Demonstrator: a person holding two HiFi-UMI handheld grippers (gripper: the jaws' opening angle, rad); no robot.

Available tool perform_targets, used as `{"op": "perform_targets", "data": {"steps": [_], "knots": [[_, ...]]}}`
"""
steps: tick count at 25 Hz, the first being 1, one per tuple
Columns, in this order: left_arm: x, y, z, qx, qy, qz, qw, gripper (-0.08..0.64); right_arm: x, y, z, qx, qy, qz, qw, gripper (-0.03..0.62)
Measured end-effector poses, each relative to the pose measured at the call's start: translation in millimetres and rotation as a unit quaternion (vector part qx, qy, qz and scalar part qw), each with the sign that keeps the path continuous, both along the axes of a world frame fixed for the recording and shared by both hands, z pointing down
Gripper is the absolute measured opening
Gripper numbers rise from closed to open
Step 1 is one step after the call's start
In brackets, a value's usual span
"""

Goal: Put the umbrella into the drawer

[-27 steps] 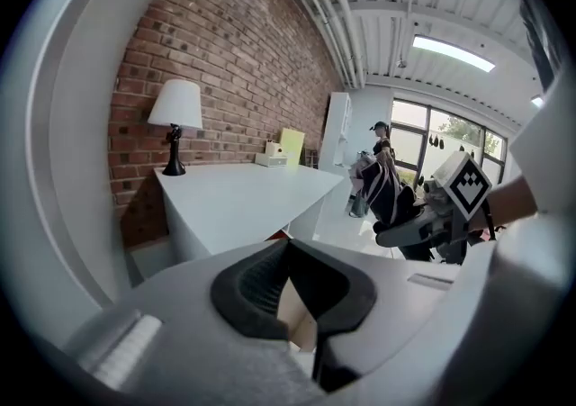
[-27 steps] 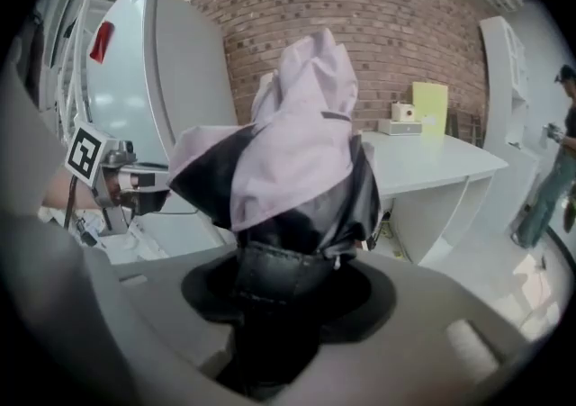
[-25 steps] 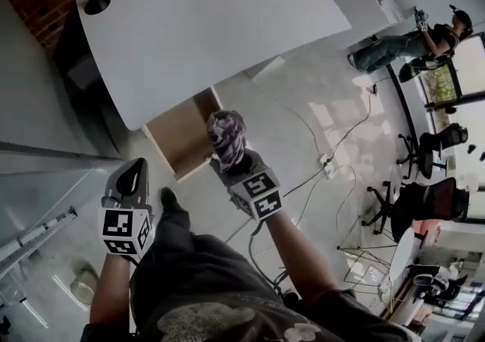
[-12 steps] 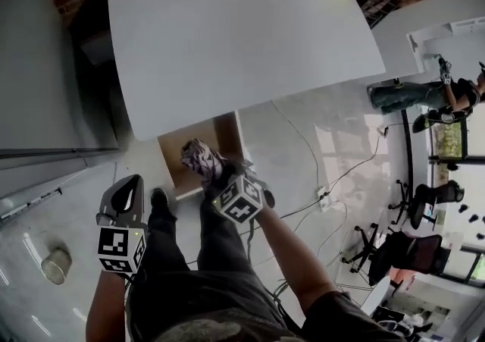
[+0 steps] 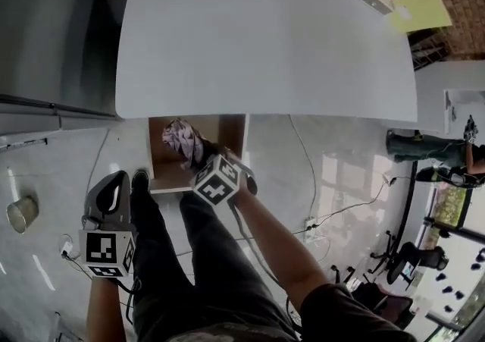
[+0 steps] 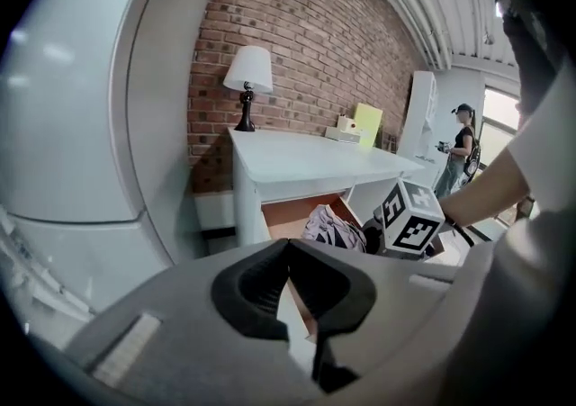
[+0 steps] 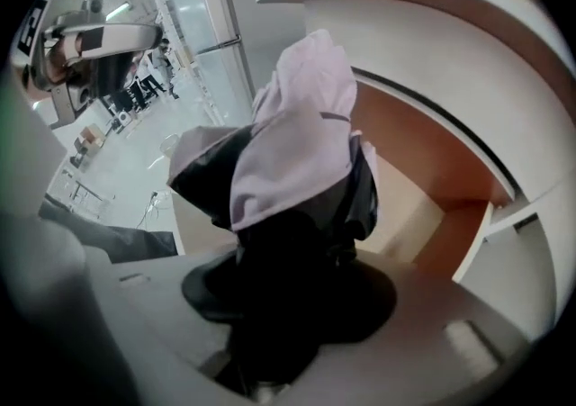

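Umbrella (image 5: 182, 143): folded, patterned, centre of head view, over the open drawer (image 5: 233, 136); contact with the drawer bottom cannot be told.
Right gripper (image 5: 201, 160): jaws clamped on the umbrella's dark end.
Left gripper (image 5: 112, 190): lower left, jaws together, nothing between them.
Table (image 5: 265, 37): white, upper frame, directly above drawer.

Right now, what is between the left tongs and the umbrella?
In the head view, the toe of the person's dark shoe and the side wall of the open drawer lie between the left tongs and the umbrella.
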State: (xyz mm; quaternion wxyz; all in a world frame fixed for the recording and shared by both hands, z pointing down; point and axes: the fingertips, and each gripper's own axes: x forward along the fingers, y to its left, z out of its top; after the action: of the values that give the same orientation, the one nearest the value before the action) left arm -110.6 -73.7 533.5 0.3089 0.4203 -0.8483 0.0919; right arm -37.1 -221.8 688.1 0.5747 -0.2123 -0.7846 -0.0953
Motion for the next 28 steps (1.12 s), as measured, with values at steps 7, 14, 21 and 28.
{"op": "perform_targets", "data": {"steps": [7, 14, 21, 28], "knots": [[19.4, 6.7, 24.0, -0.017, 0.000, -0.084, 0.9963, 0.009, -34.3, -5.3, 34.9, -0.018, 0.000, -0.033, 0.999, 0.193], [21.7, 3.9, 32.9, -0.001, 0.010, -0.123, 0.9923, 0.009, -60.4, -2.8, 71.0, -0.030, -0.008, -0.030, 0.999, 0.193], [36.8, 9.0, 49.0, 0.001, 0.034, -0.145, 0.9889, 0.009, -69.1, -0.4, 86.8, -0.029, -0.022, -0.036, 0.999, 0.198], [37.8, 14.9, 62.8, 0.001, 0.043, -0.155, 0.9869, 0.009, -69.3, 3.2, 100.8, -0.010, -0.016, -0.039, 0.999, 0.201]]}}
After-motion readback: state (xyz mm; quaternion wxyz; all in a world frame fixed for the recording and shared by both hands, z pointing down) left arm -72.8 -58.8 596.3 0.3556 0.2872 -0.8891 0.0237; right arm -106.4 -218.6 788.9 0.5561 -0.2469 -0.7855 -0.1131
